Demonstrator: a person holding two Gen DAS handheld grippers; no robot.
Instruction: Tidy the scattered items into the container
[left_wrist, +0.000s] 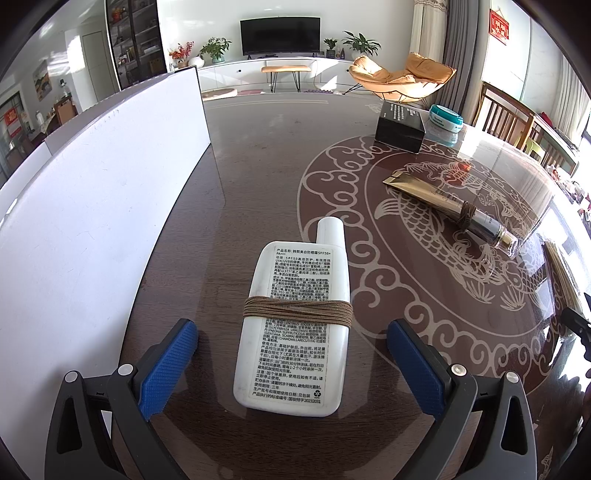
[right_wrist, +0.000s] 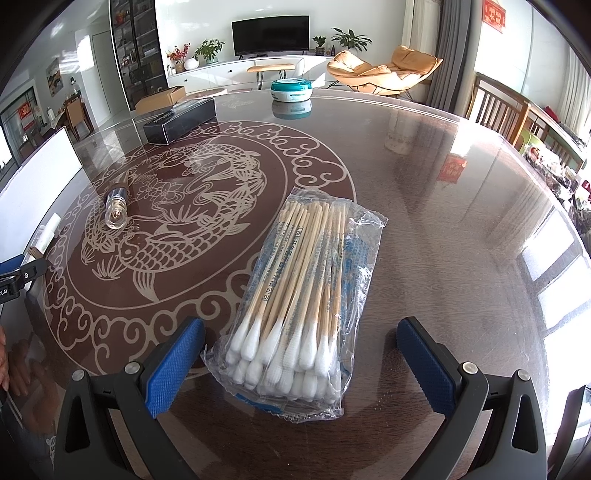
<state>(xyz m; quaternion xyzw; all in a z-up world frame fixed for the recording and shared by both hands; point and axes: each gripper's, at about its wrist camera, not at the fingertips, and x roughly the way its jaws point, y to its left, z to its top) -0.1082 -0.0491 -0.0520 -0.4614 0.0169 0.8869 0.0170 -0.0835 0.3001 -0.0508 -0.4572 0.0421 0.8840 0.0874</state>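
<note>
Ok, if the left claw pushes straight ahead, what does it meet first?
Likely the white sunscreen bottle, already lying between the open left claw fingers; the bottle's base comes first.

Television (left_wrist: 280, 36), orange lounge chair (left_wrist: 400, 75), perhaps bookshelves (left_wrist: 136, 40)

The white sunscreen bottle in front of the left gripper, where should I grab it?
Grip the white sunscreen bottle across its flat body near the brown cord band, coming straight along its length from the base end. The open left gripper already straddles it, narrow sides facing the pads.

Bright daylight glares off the table (right_wrist: 461, 221) (fisheye-bent edges, dark corners).
</note>
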